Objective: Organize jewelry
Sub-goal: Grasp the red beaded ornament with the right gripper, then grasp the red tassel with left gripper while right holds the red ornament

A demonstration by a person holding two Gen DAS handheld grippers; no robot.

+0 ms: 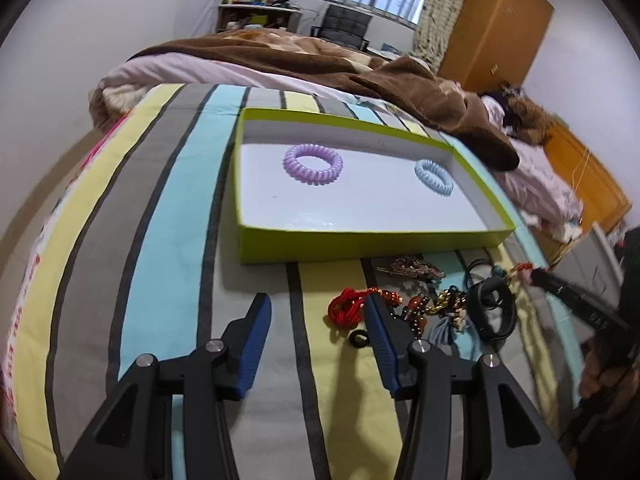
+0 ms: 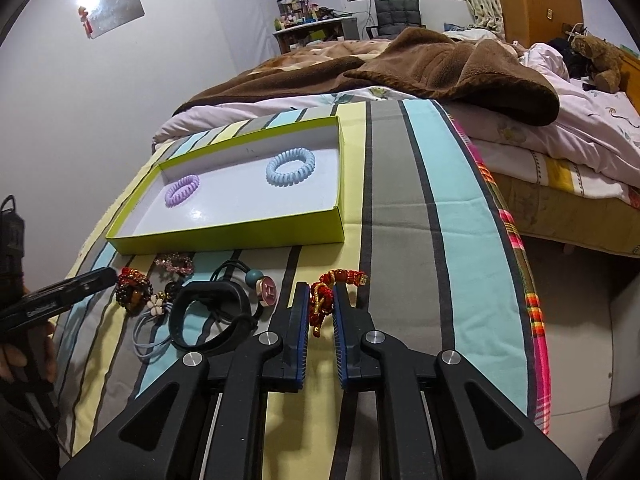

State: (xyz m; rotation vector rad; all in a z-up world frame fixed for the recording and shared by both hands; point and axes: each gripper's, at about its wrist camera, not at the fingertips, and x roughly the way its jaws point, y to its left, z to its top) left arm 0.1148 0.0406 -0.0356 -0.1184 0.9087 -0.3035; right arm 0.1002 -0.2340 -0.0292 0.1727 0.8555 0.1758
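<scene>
My right tool [image 2: 321, 307] pinches the red beaded bracelet [image 2: 325, 296] loosely, left tool [image 1: 316, 312] apart: its dangling strands may slip short of the green box [image 2: 224, 236].

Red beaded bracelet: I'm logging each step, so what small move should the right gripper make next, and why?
Probably lift it toward the green box. The right gripper is closed on the red beaded bracelet, and only the purple coil tie and blue coil tie lie inside so far.
</scene>
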